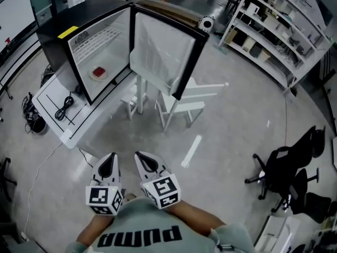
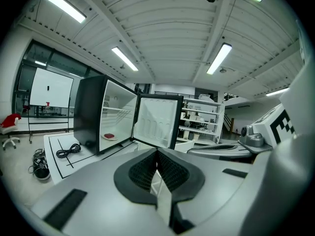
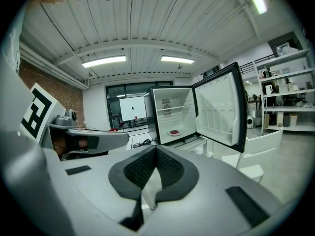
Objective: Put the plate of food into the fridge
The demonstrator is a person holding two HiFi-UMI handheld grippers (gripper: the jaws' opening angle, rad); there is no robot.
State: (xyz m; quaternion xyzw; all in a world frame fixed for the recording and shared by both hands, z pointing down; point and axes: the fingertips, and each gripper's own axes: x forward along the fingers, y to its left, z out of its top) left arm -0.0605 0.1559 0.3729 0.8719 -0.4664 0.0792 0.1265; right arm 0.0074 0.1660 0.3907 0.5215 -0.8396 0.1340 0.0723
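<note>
Both tools are held low and close to the person's body, side by side, pointing toward the fridge from well back.

Left tool: jaws together, pads meeting at the tip, nothing between them.

Right tool: the same, with jaws together and nothing held. It sits just beside the left one. Each carries its marker cube at the rear.

Fridge: a small black box with a white interior, standing on a white surface. The door is swung wide open to the right, and its inner face shows moulded white racks.

Plate: inside the fridge, flat on the compartment floor and set back from the front edge. A red piece of food lies at its middle. A wire shelf spans the compartment above it. Both tool views show the plate in the same spot, low in the open cavity and well apart from either tool.

On the surface, a coiled black cable lies beside the fridge, within black outline marks drawn on the white top.

Floor, grey:
- A white chair stands under and just beyond the open door.
- Dark shoes lie at the far left beside the surface.
- Black office chairs stand at the right, well apart from the fridge.
- Open shelving runs along the upper right, loaded with small items too small to tell.
</note>
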